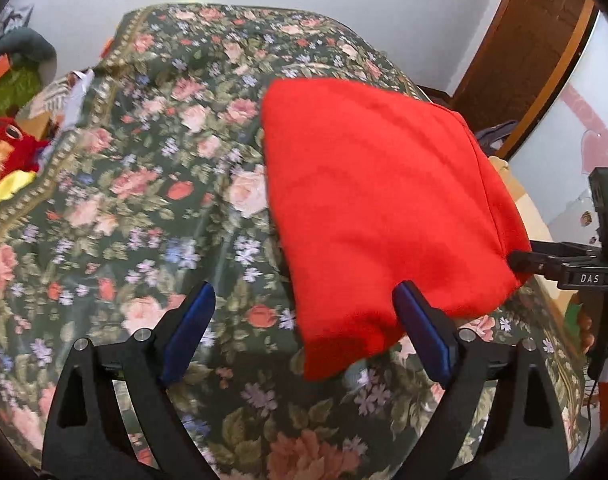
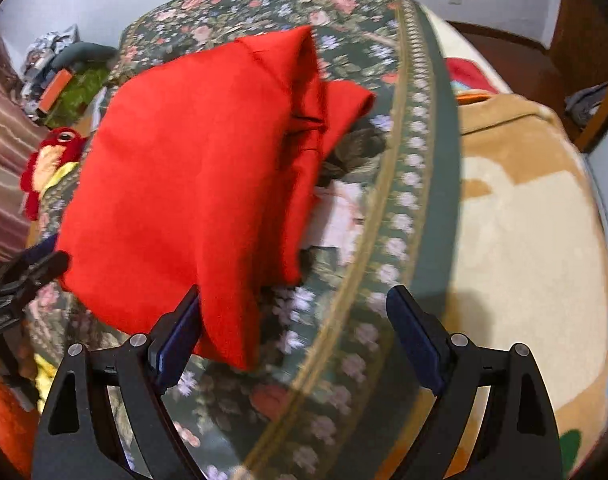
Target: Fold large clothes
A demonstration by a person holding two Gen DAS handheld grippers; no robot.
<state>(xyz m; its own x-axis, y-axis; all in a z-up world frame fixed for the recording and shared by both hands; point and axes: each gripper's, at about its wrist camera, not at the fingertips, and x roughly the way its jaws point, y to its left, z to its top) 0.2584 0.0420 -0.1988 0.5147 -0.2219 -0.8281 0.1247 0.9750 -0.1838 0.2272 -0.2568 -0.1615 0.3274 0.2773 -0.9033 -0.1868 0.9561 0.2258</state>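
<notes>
Left wrist view: folded red garment (image 1: pixel 380 208) lies at 2 o'clock on floral bedspread (image 1: pixel 152 184); both grippers (image 1: pixel 304 332) (image 2: pixel 292 332) spread, empty.

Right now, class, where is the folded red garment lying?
The folded red garment lies on the floral bedspread, right of centre in the left wrist view, its near edge between the two open claws; a red plush toy sits far left.

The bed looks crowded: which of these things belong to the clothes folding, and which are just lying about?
Part of the job:
- red garment, already folded up on the floral bedspread
- left gripper, jaws open
- right gripper, jaws open

Just lying about:
- red plush toy
- tan and cream blanket
- pile of oddments by the wall
</notes>
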